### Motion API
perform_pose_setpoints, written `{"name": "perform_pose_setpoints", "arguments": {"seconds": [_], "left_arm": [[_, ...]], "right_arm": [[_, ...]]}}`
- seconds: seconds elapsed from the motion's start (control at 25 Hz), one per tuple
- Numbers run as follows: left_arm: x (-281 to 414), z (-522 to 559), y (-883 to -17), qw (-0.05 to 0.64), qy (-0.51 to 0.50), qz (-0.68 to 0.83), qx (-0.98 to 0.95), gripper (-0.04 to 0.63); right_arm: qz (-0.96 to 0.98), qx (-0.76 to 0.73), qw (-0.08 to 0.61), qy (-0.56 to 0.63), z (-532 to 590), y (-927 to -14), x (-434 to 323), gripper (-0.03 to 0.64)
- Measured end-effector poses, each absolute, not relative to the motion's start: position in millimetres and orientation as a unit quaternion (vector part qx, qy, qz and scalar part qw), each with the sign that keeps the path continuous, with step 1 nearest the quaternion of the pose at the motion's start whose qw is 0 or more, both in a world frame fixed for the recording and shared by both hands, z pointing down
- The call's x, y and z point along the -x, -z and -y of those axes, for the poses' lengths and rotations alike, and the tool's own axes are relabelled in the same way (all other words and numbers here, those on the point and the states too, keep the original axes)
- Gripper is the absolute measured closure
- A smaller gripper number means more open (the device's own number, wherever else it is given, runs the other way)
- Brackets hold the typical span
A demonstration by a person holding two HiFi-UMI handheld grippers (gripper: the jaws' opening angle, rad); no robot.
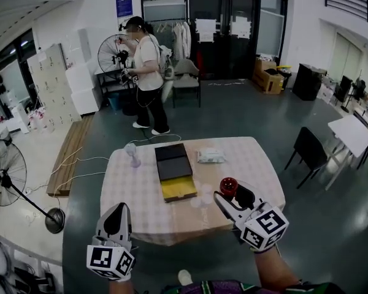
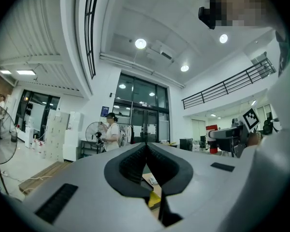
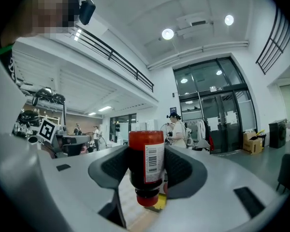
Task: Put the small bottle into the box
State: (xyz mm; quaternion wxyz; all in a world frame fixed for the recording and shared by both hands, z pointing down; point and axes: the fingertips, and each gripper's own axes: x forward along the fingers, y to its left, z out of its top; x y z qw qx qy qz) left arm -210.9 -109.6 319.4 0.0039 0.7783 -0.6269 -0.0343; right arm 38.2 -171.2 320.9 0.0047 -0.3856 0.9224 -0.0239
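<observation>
A small red bottle with a white barcode label is clamped between the jaws of my right gripper, above the table's near right corner. In the right gripper view the bottle hangs with its cap end down. The box lies open at the middle of the table: a black part at the far end and a yellow part nearer me. It sits to the left of the bottle and beyond it. My left gripper hovers off the table's near left edge, jaws closed together with nothing between them.
The table wears a checked cloth. On it are a white packet, a pale stemmed cup and small clear items near the box. A person stands behind; a floor fan is left, a black chair right.
</observation>
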Motion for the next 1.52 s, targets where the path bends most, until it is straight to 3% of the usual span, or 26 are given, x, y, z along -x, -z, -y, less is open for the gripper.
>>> {"name": "perform_pose_setpoints", "arguments": {"seconds": [0.4, 1.04, 1.52], "left_arm": [[238.4, 166.8, -341.5, 0.019, 0.028, 0.614, -0.789, 0.572], [217.1, 240.6, -365.4, 0.044, 0.017, 0.636, -0.770, 0.572], [206.3, 270.8, -364.5, 0.040, 0.027, 0.690, -0.722, 0.572]], "right_arm": [[-0.928, 0.370, -0.021, 0.035, 231.2, -352.0, 16.9, 0.388], [-0.949, 0.285, -0.069, 0.115, 351.3, -418.5, 43.4, 0.388], [-0.959, 0.169, -0.150, 0.173, 408.3, -499.4, 82.1, 0.390]]}}
